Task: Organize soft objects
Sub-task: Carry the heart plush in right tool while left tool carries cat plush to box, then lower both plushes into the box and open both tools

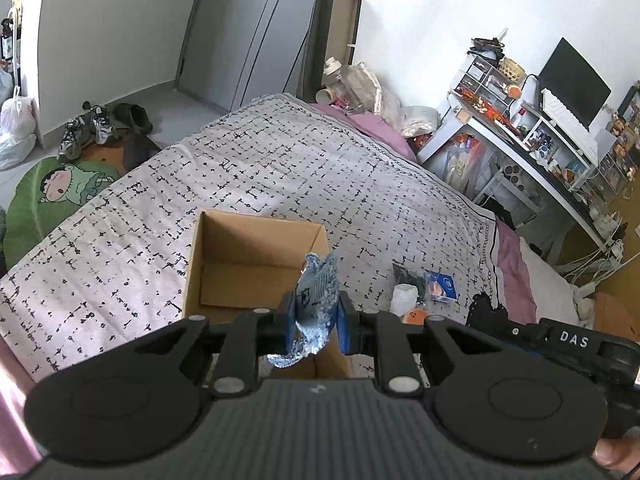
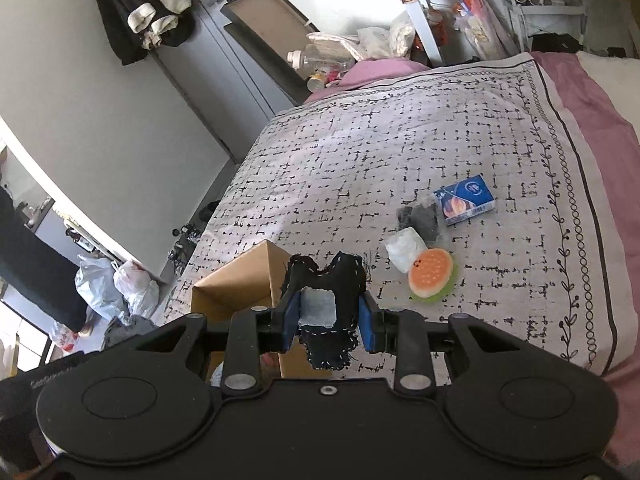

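While the left claw [image 1: 316,322] is pinching a frayed blue denim scrap [image 1: 316,300] just before the open brown cardboard box [image 1: 256,264], the right claw [image 2: 329,322] is pinching a black stitched fabric piece [image 2: 332,292] beside it, both probably awaiting release inside.

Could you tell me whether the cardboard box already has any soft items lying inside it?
No: in the left wrist view the cardboard box shows only its bare brown floor, while the left gripper holds the blue cloth above its rim.

Soft daylight fills both views — a bright patch lies on the white black-dashed bed cover [image 2: 320,160]. Edges bend and go dark; everything looks sharp.
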The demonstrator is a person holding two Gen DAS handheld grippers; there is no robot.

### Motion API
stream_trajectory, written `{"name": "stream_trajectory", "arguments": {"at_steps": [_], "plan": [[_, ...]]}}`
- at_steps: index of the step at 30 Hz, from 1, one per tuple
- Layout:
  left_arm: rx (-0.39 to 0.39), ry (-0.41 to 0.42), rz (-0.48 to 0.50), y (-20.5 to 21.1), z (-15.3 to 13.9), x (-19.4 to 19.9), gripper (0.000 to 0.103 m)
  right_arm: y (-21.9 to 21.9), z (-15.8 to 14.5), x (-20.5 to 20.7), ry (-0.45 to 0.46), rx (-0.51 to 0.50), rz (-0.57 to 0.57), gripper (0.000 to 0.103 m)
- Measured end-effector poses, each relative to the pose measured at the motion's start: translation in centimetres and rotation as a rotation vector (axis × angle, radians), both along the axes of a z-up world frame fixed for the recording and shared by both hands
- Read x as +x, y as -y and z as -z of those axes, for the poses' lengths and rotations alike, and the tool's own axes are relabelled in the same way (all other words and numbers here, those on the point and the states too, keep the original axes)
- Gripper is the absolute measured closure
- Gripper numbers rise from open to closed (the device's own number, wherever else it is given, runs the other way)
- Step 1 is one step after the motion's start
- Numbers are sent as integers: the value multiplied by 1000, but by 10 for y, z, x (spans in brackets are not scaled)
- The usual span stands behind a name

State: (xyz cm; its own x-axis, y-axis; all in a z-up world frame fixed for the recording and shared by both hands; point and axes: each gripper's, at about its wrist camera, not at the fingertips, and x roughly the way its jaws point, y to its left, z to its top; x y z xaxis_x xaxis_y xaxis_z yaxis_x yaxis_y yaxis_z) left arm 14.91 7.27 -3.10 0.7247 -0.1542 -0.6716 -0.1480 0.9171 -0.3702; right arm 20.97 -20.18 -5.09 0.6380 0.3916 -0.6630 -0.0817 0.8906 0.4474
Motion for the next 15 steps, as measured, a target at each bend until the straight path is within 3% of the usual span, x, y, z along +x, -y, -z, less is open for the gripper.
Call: {"name": "stream_trajectory", "arguments": {"at_steps": [15], "plan": [[-51, -85, -20, -37, 55, 45, 83, -63, 25, 25, -79, 9, -112, 72]]}}
